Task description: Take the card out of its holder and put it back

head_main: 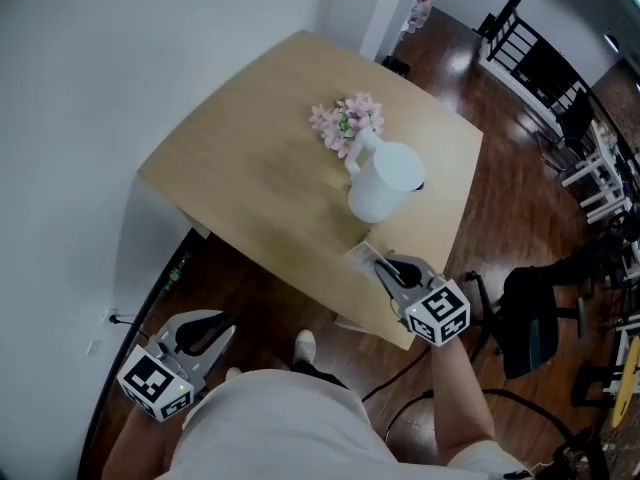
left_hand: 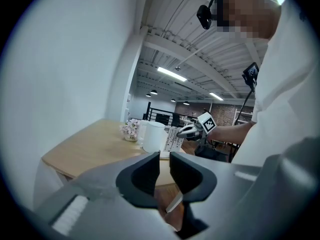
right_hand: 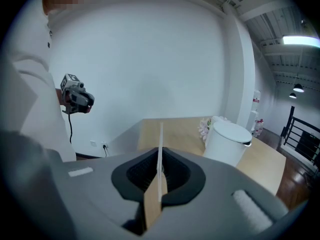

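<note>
The right gripper (head_main: 383, 266) sits at the lower right of the head view, over the near edge of the counter (head_main: 250, 168). In its own view the jaws are pressed together on the card (right_hand: 160, 144), which stands upright and edge-on between the pads as a thin white line. In the left gripper view the card (left_hand: 172, 138) shows its printed face at mid-frame, held just right of the jug (left_hand: 154, 136). Whether its lower edge still sits in a holder I cannot tell.

The white jug (head_main: 385, 183) stands on the counter just above the right gripper in the head view, with pink flowers (head_main: 347, 123) touching its upper left side.

The left gripper (head_main: 210, 330) is at the lower left of the head view, off the counter and over the dark floor (head_main: 250, 288), well apart from the card. Its jaws stand slightly apart, with a narrow gap and nothing between them.
</note>
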Demonstrator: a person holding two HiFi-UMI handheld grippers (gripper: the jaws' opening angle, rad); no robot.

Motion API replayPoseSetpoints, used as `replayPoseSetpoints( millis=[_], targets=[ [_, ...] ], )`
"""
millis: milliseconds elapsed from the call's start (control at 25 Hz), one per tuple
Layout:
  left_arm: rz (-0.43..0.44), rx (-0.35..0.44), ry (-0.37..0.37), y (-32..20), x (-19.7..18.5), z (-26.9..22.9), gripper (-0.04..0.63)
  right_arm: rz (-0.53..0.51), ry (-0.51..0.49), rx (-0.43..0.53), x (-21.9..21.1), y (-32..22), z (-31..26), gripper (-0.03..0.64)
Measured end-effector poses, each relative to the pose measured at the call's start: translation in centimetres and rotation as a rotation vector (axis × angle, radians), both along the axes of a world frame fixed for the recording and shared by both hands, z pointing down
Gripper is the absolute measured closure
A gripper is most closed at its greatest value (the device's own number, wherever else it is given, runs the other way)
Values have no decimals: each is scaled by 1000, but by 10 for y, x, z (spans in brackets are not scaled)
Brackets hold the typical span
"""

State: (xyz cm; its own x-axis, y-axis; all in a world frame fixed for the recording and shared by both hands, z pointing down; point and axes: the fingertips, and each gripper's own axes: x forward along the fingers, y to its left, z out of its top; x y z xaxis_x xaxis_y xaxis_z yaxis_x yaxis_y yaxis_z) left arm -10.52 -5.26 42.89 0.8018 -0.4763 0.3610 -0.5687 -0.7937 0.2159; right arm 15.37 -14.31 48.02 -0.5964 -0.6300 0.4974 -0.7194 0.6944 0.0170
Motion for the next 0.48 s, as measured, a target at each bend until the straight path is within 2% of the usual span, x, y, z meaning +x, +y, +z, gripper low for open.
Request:
replayPoseSetpoints(
  millis=[480],
  targets=[
    [99,10,6,58,-85,7,525,5,-46,-19,-128,134,-19,595]
  ],
)
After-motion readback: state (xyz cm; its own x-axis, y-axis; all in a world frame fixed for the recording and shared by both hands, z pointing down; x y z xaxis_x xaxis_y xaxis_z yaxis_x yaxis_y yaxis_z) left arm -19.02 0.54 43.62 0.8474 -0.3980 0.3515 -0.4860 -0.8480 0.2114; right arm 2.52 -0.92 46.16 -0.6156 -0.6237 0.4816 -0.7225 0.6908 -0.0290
